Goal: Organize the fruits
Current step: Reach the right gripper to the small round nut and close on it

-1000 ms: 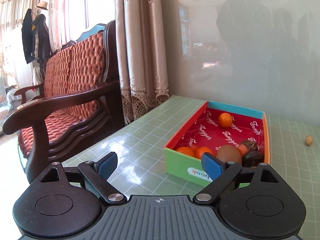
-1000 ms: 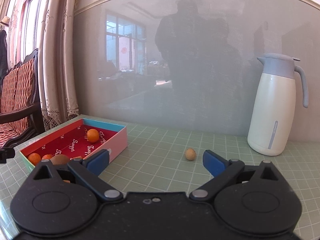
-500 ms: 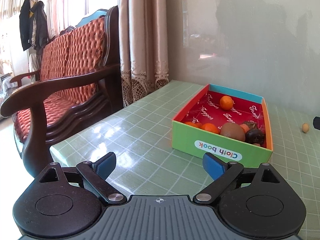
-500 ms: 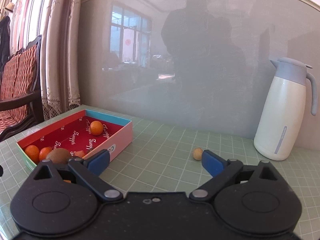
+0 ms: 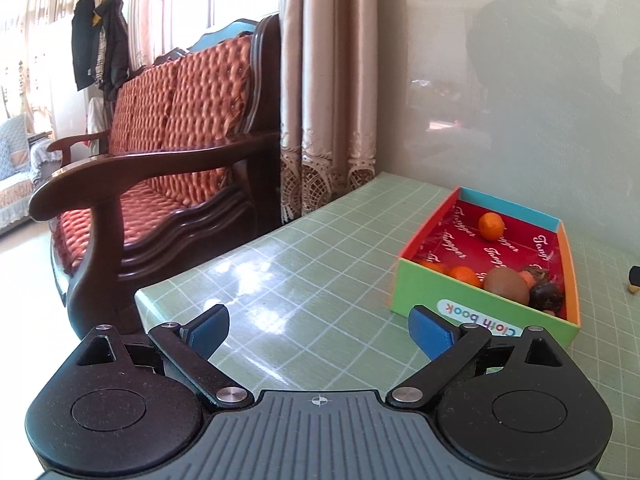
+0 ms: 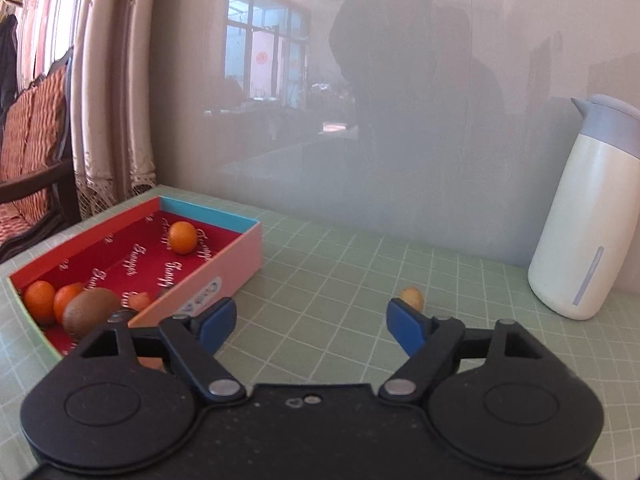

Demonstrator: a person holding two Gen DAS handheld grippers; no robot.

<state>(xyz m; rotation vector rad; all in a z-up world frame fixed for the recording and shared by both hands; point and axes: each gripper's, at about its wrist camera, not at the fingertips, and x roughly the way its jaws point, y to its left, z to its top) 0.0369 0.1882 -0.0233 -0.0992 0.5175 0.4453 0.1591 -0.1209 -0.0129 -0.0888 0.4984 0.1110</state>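
The box (image 6: 240, 256) sits on the desk (image 6: 340, 280) at about nine o'clock of the right wrist view. Its red lining holds, from the left, two oranges (image 6: 40, 300) side by side, a brown kiwi (image 6: 92, 312) just beside them, a smaller orange fruit (image 6: 140, 301) and, alone toward the far wall, one more orange (image 6: 183, 237). The left wrist view adds a dark, wrinkled fruit (image 5: 547, 295) in the near corner at three o'clock.

Outside the box, one small tan fruit (image 6: 412, 297) lies on the desk at roughly one o'clock of the right gripper (image 6: 308, 324), just past its right fingertip (image 6: 404, 326) and not between the jaws. It looks light, round and smooth, so it may roll or squirt out; a gentle squeeze across its middle seems best, since the skin likely bruises.

The right gripper's jaws have just been closing, yet they stand apart with nothing between them. The left gripper (image 5: 318, 330) has just been opening and is spread wide, empty, over bare desk. A white jug (image 6: 580, 216) stands at three o'clock, well apart from the fruit.
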